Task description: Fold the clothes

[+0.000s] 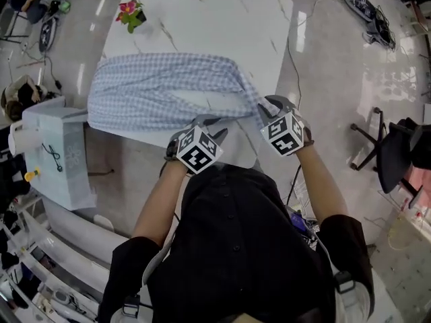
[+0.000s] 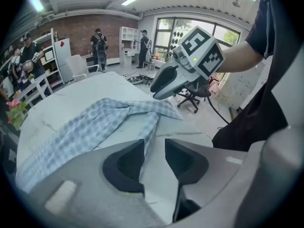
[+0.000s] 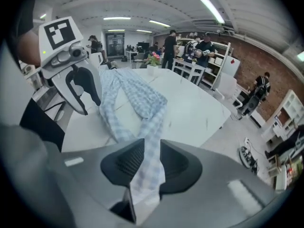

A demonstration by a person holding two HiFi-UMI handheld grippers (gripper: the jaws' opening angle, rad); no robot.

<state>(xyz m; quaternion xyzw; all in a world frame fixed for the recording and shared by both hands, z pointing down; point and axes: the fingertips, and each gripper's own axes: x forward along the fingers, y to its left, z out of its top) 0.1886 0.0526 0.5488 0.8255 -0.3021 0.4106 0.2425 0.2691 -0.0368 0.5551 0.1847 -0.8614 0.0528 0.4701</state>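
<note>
A blue checked garment (image 1: 161, 89) lies spread across the white marble table (image 1: 202, 19), bunched toward its right end. My right gripper (image 1: 269, 106) is at that end, by the table's near right corner. In the right gripper view a strip of the cloth (image 3: 142, 127) rises off the table, fills the gap between the pads and hangs out behind them; that gripper (image 3: 152, 146) is shut on it. My left gripper (image 1: 210, 125) hovers at the near hem. In its own view the hem (image 2: 145, 137) runs along one pad, and pale table shows through the rest of the gap (image 2: 154, 146).
A small pot of flowers (image 1: 131, 15) stands at the table's far left corner. A white cabinet (image 1: 54, 147) is close on the left, and a black office chair (image 1: 394, 157) on the right. Cables lie on the floor, and people stand at the back of the room.
</note>
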